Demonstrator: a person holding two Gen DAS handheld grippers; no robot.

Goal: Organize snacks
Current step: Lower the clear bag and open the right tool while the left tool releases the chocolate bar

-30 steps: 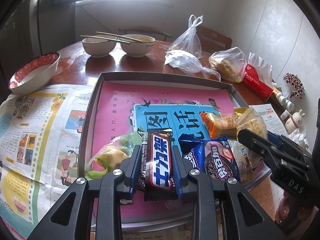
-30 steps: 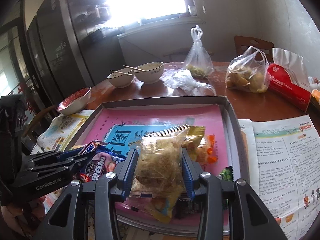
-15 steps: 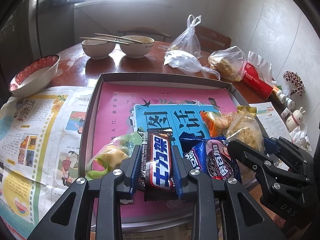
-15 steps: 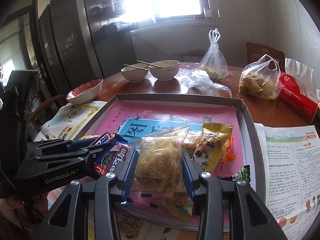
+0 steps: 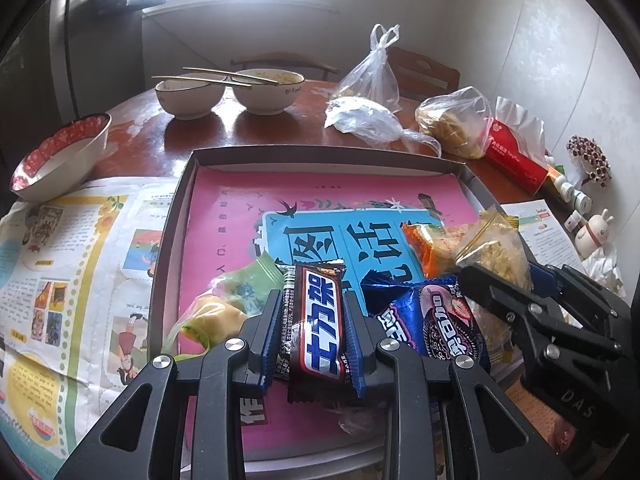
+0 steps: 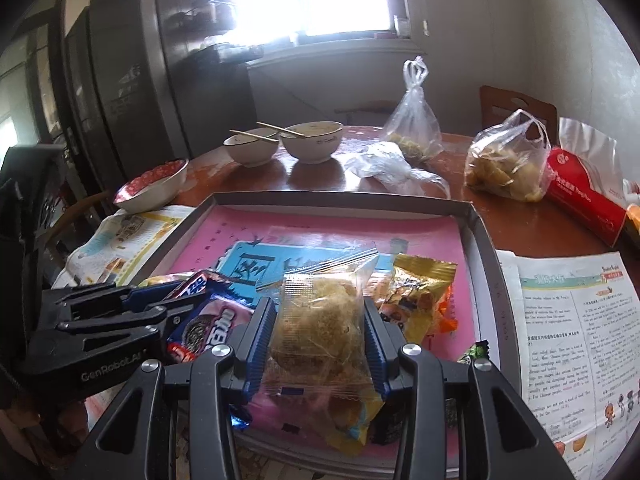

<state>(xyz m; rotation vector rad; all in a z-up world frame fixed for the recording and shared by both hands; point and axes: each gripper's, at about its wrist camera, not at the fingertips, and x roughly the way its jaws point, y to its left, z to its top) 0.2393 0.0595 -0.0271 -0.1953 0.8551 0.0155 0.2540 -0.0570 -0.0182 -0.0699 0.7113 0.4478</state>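
Note:
My left gripper (image 5: pixel 314 312) is shut on a brown chocolate bar (image 5: pixel 317 328) with white lettering, held above the near edge of a grey tray (image 5: pixel 320 154) lined with a pink sheet. My right gripper (image 6: pixel 320 320) is shut on a clear packet of brown crumbly snack (image 6: pixel 322 332), also over the tray's near edge; this gripper also shows in the left wrist view (image 5: pixel 496 284). A blue cookie packet (image 5: pixel 434 324) lies between the two grippers. A green-yellow packet (image 5: pixel 224 304) lies left of the bar. Orange and gold packets (image 6: pixel 420 296) lie behind the clear packet.
Newspaper sheets (image 5: pixel 72 264) flank the tray. Behind it stand two white bowls with chopsticks (image 5: pixel 228 92), a red-patterned bowl (image 5: pixel 60 152), plastic bags of food (image 5: pixel 452 124), a red box (image 5: pixel 516 160) and small figurines (image 5: pixel 592 232).
The right gripper has lifted its clear packet and drawn closer to the left gripper. The left gripper has kept the chocolate bar almost still.

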